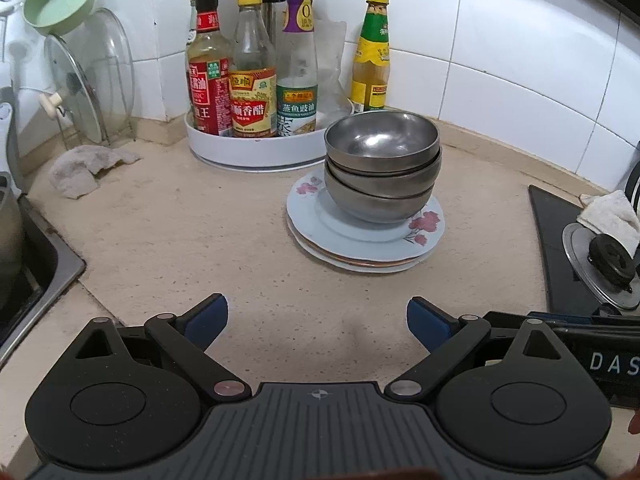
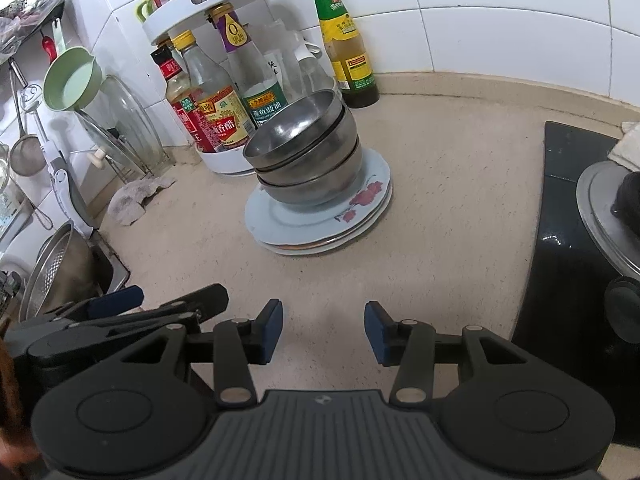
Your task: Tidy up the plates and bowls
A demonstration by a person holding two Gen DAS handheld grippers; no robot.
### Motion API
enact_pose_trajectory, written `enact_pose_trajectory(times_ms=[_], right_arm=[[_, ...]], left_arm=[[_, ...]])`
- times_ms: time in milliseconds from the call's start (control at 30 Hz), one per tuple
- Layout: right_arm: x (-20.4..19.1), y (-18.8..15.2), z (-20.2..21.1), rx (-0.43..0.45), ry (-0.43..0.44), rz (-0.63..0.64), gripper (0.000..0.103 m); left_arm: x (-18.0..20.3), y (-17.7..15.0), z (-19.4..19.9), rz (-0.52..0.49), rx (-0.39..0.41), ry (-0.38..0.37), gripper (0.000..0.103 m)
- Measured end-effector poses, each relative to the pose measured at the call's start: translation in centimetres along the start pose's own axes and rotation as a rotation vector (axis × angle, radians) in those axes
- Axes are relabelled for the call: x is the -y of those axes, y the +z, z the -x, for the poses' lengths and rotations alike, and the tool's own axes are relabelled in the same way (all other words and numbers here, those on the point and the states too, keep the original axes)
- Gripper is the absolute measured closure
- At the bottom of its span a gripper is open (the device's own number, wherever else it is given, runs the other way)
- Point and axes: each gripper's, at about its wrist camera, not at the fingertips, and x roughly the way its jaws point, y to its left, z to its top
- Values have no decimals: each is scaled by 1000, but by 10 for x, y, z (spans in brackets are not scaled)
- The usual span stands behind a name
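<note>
On your beige counter [image 1: 180,232] a white turntable rack [image 1: 256,152] stands in the tiled corner, its lower tier packed with sauce bottles [image 1: 252,80]. Just right of it you have a lone green-labelled bottle [image 1: 372,56] against the wall. To the left, glass lids [image 1: 92,76] lean upright in a wire stand, with a green strainer [image 1: 60,0] hanging above them. A crumpled rag [image 1: 84,168] lies on the counter in front of the lids. At the far left edge you see the sink [image 1: 28,272]; the right wrist view shows a metal colander [image 2: 56,268] in it. On the right sits the black hob [image 1: 572,240] with its burner [image 1: 608,260] and a white cloth [image 1: 608,212] behind.
</note>
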Motion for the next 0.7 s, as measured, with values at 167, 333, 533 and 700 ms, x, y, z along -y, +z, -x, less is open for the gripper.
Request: enact_pose_trajectory(times_ms=[167, 333, 533, 700], right_arm=[[2, -3, 2, 1, -2, -3, 60], [4, -3, 4, 4, 5, -12, 60], [6, -2, 5, 18, 3, -17, 56], [8, -3, 5, 32, -14, -27, 56]], left_arm=[[4, -1, 2, -4, 2, 12, 5], [5, -1, 2, -7, 2, 13, 4], [7, -1, 2, -14, -6, 27, 2], [8, 0, 3, -19, 7, 31, 0]])
